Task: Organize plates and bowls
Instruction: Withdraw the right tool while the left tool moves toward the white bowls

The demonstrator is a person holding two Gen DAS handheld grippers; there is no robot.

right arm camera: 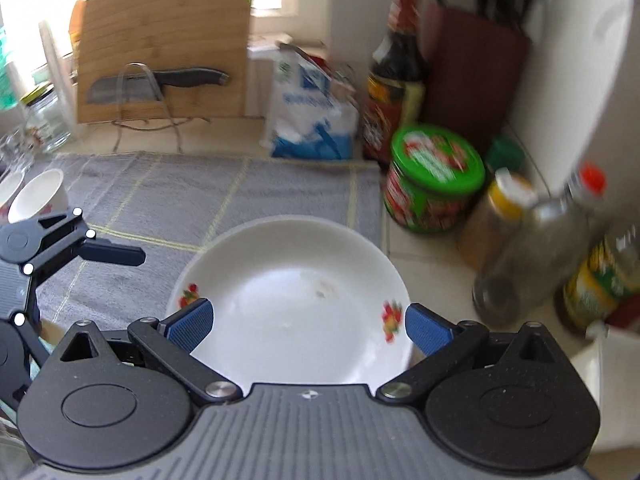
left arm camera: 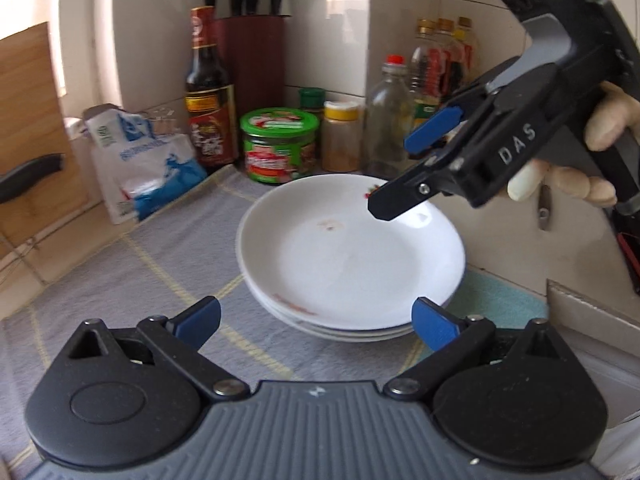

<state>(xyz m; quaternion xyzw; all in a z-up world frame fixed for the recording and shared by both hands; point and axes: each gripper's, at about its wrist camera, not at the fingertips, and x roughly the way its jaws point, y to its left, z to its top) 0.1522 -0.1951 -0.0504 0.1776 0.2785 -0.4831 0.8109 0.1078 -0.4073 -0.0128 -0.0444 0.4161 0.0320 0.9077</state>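
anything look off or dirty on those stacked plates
Yes. The top plate has a small brownish smudge near its middle, and there is a reddish smear on the rim of a plate lower in the stack. The stack itself sits fairly even on the grey cloth; nothing is spilled.

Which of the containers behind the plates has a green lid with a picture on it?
The wide squat jar beside the tall dark sauce bottle.

A home kitchen is shown: a knife block (left arm camera: 248,56), a sauce bottle (left arm camera: 206,92), spice jars (left arm camera: 341,136) and oil bottles (left arm camera: 444,56) are lined against tiled walls (left arm camera: 404,12) beyond the jaws.
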